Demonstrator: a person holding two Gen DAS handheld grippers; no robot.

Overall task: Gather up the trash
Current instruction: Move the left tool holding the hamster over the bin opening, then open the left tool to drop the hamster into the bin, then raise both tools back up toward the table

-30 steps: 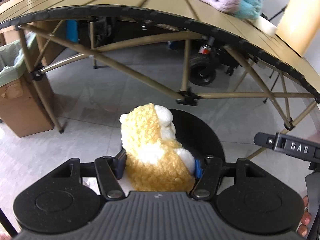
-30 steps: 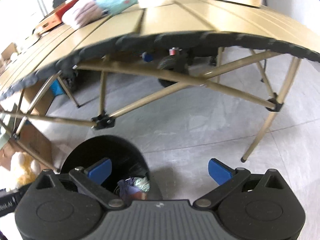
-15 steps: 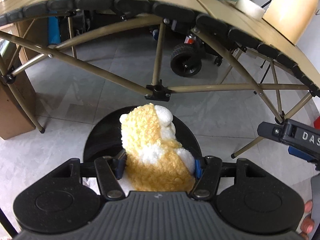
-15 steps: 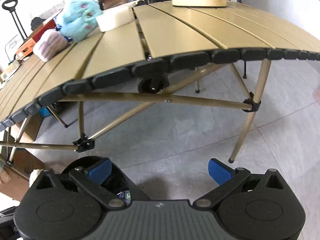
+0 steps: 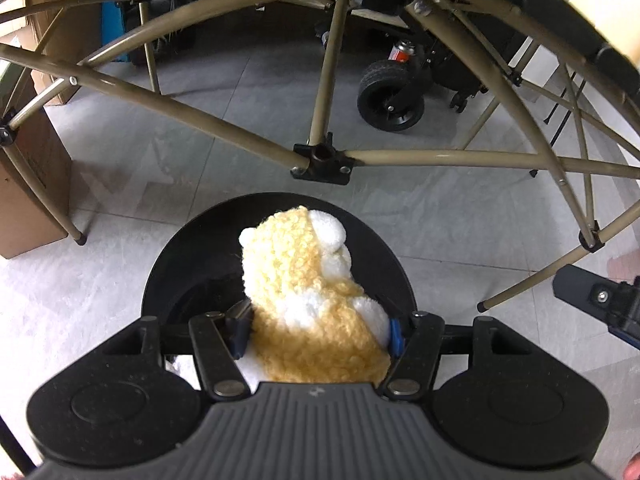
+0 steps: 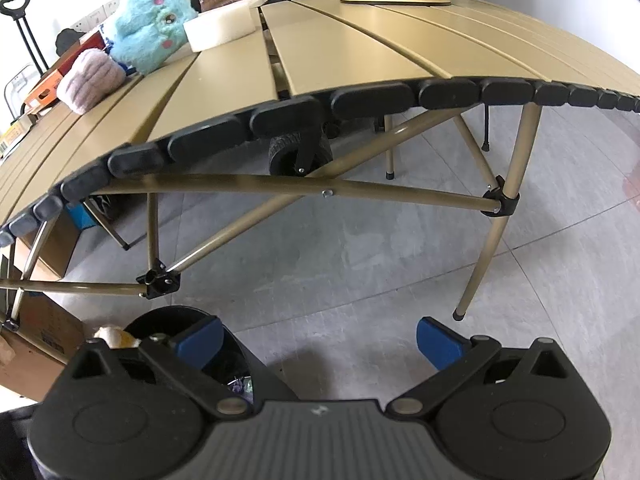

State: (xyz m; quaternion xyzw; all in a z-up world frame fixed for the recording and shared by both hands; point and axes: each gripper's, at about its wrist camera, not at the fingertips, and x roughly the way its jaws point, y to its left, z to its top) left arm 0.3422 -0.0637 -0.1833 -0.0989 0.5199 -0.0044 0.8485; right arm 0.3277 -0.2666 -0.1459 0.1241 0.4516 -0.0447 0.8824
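Grey tiled floor under a tan folding table (image 6: 360, 52): above the round black bin (image 5: 276, 216), the left gripper (image 5: 316, 332) clamps a yellow-and-white plush toy (image 5: 304, 288); the right gripper (image 6: 320, 340), beside the bin, gapes empty. Next, I judge: release.

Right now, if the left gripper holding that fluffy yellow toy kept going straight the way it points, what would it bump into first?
Most likely the black bin: the left gripper and its yellow plush toy hang right over the bin's opening, though depth is hard to judge.
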